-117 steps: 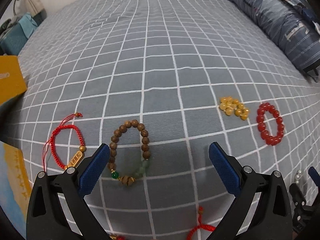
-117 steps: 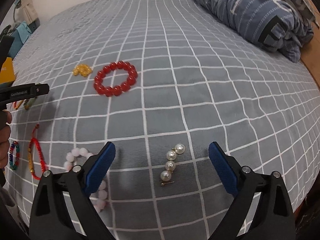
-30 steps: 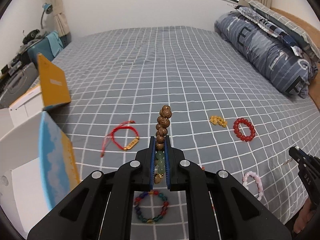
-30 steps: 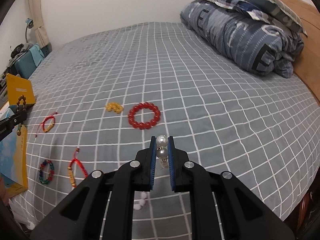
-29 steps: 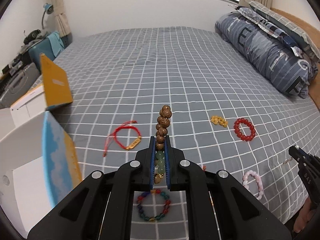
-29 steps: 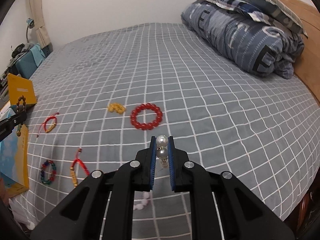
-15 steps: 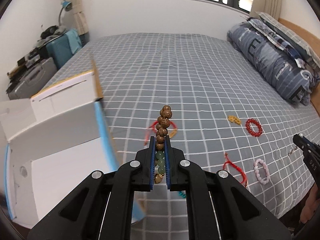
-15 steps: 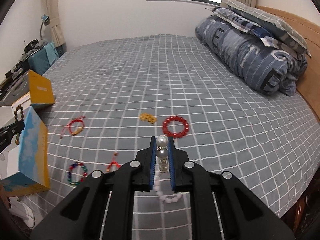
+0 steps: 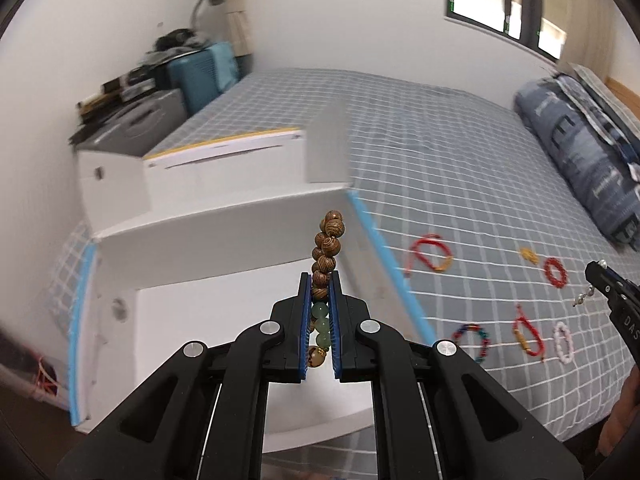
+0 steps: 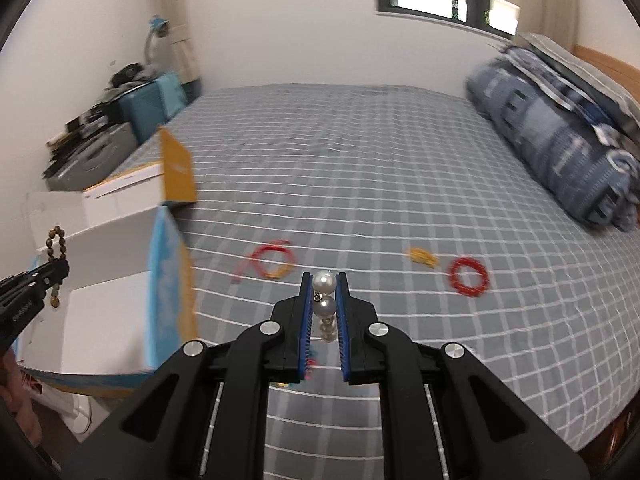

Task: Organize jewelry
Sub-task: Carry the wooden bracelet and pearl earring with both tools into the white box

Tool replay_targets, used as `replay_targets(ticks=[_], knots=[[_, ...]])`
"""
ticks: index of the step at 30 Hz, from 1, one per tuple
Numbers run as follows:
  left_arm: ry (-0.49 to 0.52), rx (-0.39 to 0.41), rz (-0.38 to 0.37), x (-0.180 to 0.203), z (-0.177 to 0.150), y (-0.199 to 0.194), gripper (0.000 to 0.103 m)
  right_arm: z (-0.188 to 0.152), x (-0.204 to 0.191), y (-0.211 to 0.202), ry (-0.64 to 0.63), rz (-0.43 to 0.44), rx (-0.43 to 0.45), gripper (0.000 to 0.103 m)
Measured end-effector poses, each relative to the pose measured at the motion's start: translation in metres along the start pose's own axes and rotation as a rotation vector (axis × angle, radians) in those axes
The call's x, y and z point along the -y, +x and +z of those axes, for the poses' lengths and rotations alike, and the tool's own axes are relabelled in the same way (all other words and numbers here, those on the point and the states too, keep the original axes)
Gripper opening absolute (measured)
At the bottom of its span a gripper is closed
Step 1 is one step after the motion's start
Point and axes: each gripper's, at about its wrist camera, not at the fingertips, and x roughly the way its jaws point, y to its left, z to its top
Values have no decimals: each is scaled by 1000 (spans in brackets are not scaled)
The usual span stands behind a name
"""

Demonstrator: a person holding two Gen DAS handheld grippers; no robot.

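Wooden bracelet point(image 9: 326, 254) clamped in your left jaws: centre it above the white box point(image 9: 224, 248) ahead; right jaws grip pearls point(image 10: 324, 294).

Looking forward along each gripper's fingers, raised above the bed point(image 9: 400, 128); sharing bed, white box point(image 10: 112, 240), scattered jewelry.

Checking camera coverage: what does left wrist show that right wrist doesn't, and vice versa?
Only the left wrist view shows the multicolor bracelet, pink bracelet and the second red cord bracelet. Only the right wrist view shows the orange box flap. Both show the left claw shut on the wooden bead bracelet, the right claw shut on the pearl piece, the white box and the red bead bracelet.
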Motion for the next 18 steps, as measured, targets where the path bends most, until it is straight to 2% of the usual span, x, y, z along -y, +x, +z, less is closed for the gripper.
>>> replay_targets(ticks=[10,18], knots=[[-128,-5,82,-89,-5,-9,8,9,-107,16,-118,126,2,10],[-170,-62,129,-125,-14,12,8,8,-180,34,-213,219,-22,10]])
